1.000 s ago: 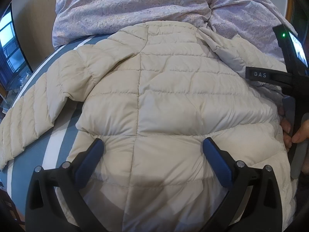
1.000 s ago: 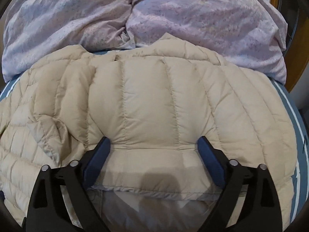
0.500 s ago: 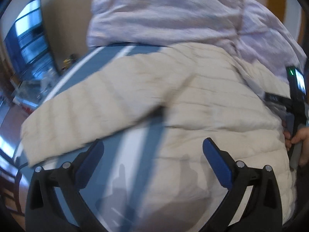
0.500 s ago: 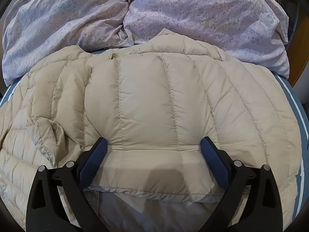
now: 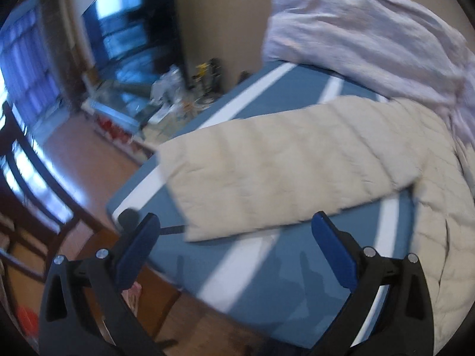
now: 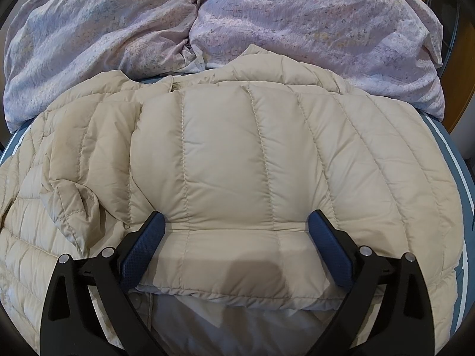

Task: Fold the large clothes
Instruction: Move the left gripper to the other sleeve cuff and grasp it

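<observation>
A beige quilted down jacket [image 6: 231, 160] lies spread on a blue bed with white stripes [image 5: 267, 267]. Its right sleeve is folded across the body. In the left wrist view its left sleeve [image 5: 282, 172] stretches out toward the bed's left edge. My left gripper [image 5: 234, 222] is open and empty, hovering just short of the sleeve's cuff end. My right gripper [image 6: 236, 219] is open and empty, low over the jacket's hem, with the quilted fabric between its fingers.
A crumpled lilac duvet [image 6: 207, 23] is piled at the head of the bed behind the jacket. Left of the bed are a wooden floor [image 5: 89, 172], a dark wooden chair [image 5: 26, 184] and a low cluttered table [image 5: 154, 103] by the windows.
My left gripper has swung left, from over the jacket's body to the outstretched left sleeve near the bed's edge. The right gripper has crept slightly forward. The jacket has not moved.
</observation>
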`<act>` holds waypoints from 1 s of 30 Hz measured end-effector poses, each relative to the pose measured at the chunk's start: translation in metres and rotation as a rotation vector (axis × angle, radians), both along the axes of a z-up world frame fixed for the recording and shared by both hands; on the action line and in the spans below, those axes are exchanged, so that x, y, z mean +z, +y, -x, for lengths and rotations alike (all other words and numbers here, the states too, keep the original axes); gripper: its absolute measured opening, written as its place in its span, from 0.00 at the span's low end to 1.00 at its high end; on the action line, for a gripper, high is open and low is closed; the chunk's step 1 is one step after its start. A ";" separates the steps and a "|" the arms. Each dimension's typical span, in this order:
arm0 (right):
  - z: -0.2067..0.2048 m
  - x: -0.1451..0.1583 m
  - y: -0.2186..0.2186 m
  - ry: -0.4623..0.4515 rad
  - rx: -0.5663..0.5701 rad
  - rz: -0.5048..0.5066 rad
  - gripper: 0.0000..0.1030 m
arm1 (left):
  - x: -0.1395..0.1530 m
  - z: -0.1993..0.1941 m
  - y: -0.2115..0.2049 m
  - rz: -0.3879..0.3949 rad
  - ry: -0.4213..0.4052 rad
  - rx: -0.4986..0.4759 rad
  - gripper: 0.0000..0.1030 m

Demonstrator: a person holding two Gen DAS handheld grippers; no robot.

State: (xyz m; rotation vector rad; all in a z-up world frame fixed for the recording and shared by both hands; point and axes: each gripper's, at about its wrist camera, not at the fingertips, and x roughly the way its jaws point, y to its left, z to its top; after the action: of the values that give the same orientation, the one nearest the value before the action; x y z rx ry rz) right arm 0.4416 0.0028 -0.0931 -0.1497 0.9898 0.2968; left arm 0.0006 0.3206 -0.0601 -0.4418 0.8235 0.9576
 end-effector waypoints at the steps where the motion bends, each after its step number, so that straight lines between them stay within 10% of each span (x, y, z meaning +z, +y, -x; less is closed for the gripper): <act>1: 0.000 0.000 0.001 0.000 0.000 0.000 0.96 | -0.002 0.010 0.010 0.033 -0.032 0.030 0.98; 11: 0.000 0.000 -0.001 0.000 0.000 -0.001 0.96 | -0.024 0.063 0.065 0.250 -0.272 0.201 0.85; 22: 0.000 0.000 0.000 -0.001 -0.001 -0.002 0.96 | -0.028 0.036 0.072 0.260 -0.276 0.218 0.57; 27: 0.001 -0.001 -0.001 -0.001 0.004 -0.003 0.96 | -0.031 0.025 0.073 0.306 -0.296 0.190 0.12; 30: 0.000 -0.001 -0.002 -0.001 0.004 -0.004 0.96 | -0.023 0.016 0.072 0.304 -0.306 0.177 0.06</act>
State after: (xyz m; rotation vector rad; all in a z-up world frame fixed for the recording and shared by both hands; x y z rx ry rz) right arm 0.4411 0.0010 -0.0938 -0.1486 0.9882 0.3023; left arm -0.0159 0.3924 -0.0830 -0.9131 0.6584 0.9008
